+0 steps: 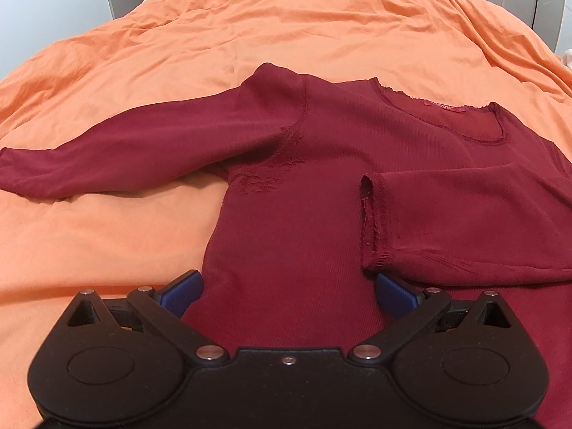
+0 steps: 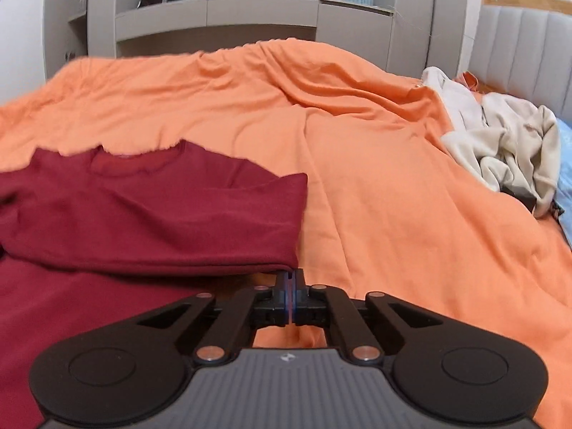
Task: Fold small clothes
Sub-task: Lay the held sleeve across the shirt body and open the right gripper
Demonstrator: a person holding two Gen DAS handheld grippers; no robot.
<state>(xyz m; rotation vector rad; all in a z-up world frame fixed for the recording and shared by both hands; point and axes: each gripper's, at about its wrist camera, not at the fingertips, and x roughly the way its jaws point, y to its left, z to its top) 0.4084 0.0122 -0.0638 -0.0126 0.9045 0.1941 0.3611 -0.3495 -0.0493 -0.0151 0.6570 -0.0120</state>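
A dark red long-sleeved shirt (image 1: 304, 196) lies flat on the orange bedcover (image 1: 250, 35), neck away from me. Its right sleeve (image 1: 464, 221) is folded across the chest; its left sleeve (image 1: 107, 157) stretches out to the left. My left gripper (image 1: 289, 291) is open over the shirt's lower body, blue pads on either side. In the right wrist view the shirt (image 2: 143, 214) shows with the folded sleeve on top. My right gripper (image 2: 290, 282) is shut at the folded edge by the shirt's right side; a thin strip of red shows between the pads.
A heap of beige clothes (image 2: 507, 150) lies at the right of the bed near a padded headboard (image 2: 525, 43). Grey cabinets (image 2: 250, 21) stand behind the bed. The orange cover (image 2: 393, 178) spreads wrinkled to the right of the shirt.
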